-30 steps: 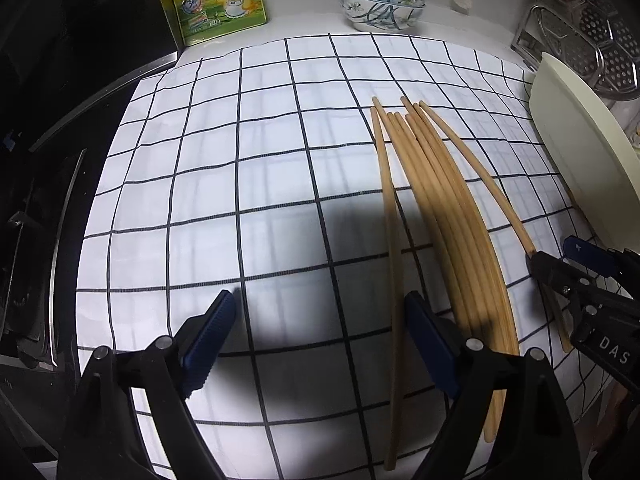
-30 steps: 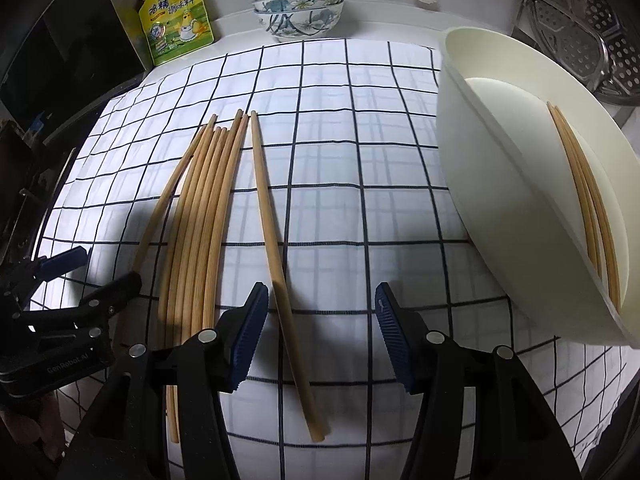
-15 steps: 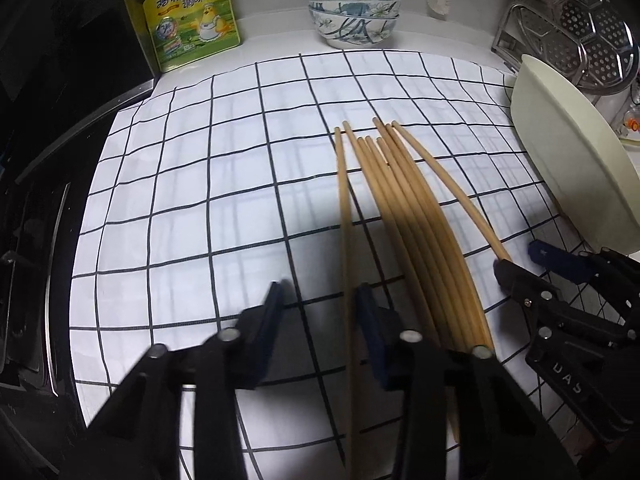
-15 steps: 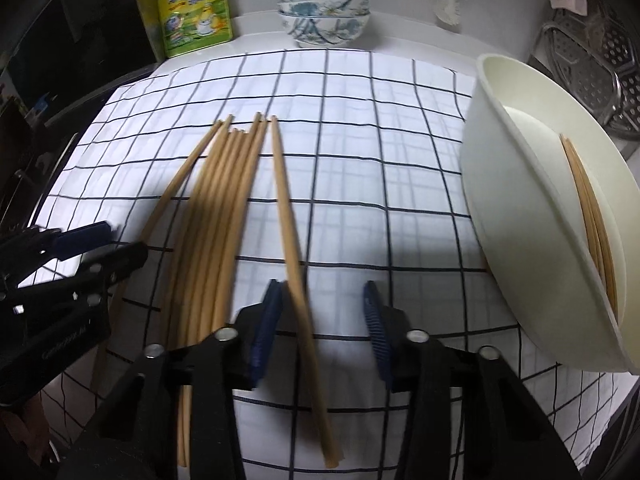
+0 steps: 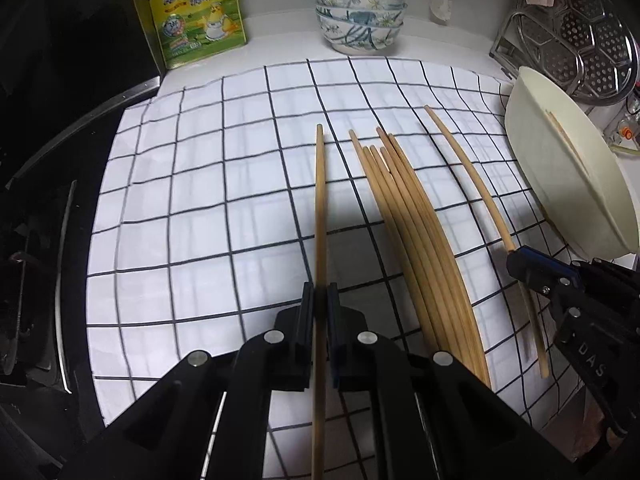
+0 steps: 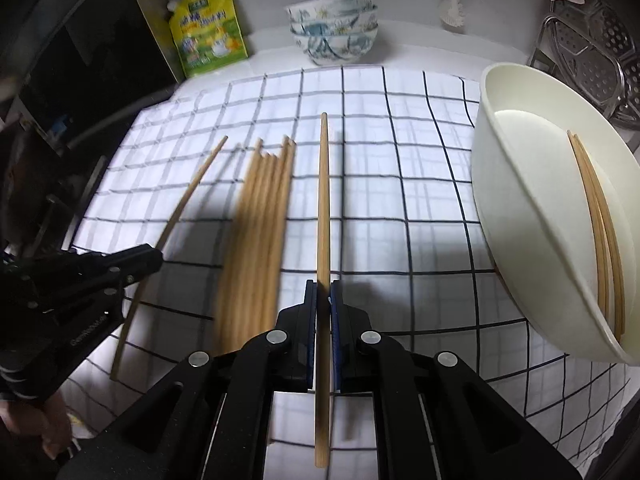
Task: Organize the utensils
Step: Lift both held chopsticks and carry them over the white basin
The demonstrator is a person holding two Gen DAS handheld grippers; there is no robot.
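A white cloth with a black grid (image 5: 192, 208) covers the counter. At the far edge, a yellow-green seasoning pouch (image 5: 198, 16) stands on the left, with 3 stacked floral bowls (image 5: 360, 16) to its right. A perforated metal steamer rack (image 5: 580, 36) leans at far right.

Home kitchen counter, stacked patterned bowls (image 5: 360, 16), seasoning pouch (image 5: 198, 16), steel steamer rack (image 5: 576, 36), checked cloth (image 5: 200, 184)

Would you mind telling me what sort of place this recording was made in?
Most likely a home kitchen counter: stacked bowls and a seasoning pouch stand against the wall, a metal steamer rack sits nearby, and chopsticks lie on a checked cloth.
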